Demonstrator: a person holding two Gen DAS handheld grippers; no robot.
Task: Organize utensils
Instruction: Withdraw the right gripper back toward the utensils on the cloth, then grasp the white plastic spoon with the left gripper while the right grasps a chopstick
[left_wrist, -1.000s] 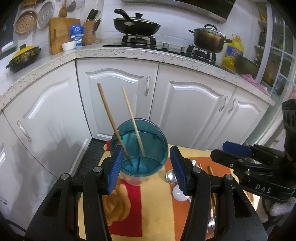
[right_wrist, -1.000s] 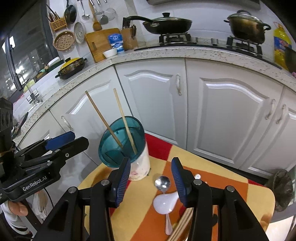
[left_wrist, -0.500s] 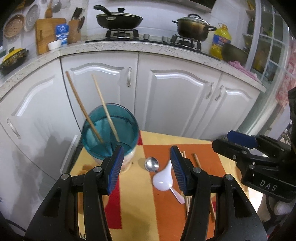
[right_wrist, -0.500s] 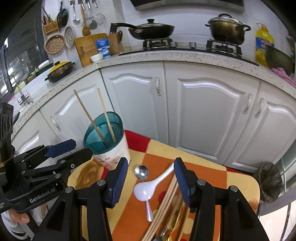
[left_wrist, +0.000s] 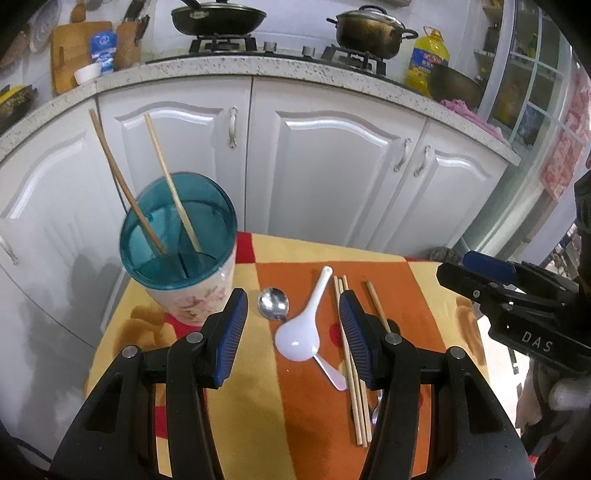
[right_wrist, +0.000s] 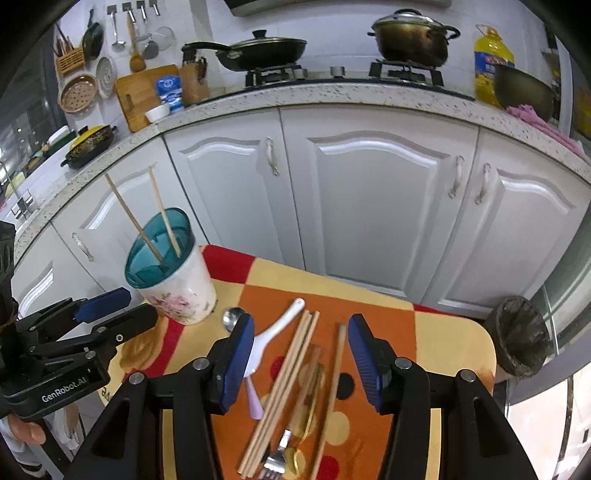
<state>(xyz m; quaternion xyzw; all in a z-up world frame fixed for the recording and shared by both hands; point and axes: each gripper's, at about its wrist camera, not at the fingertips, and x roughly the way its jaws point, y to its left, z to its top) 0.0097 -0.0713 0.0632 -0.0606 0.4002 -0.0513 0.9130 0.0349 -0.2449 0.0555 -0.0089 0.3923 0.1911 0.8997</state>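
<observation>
A floral utensil holder (left_wrist: 184, 295) with a teal rim stands at the table's left; two wooden chopsticks (left_wrist: 173, 199) lean in it. My left gripper (left_wrist: 292, 306) is open above a metal spoon (left_wrist: 273, 302) and a white ceramic spoon (left_wrist: 299, 336), touching neither. Loose chopsticks (left_wrist: 351, 369) lie just right of them. My right gripper (right_wrist: 301, 325) is open over the chopstick bundle (right_wrist: 291, 362), a single chopstick (right_wrist: 334, 373) and a fork (right_wrist: 275, 465), with nothing between its pads. The holder (right_wrist: 181, 295) sits to its left.
The small table carries an orange, yellow and red cloth (left_wrist: 258, 406); its edges are close on all sides. White cabinet doors (right_wrist: 369, 206) stand just behind it. A dark bin (right_wrist: 521, 336) sits on the floor at the right.
Both grippers have moved rightward and lower, from the holder to over the loose utensils. The holder has slid to the left in both views. The right jaws stand slightly wider.
</observation>
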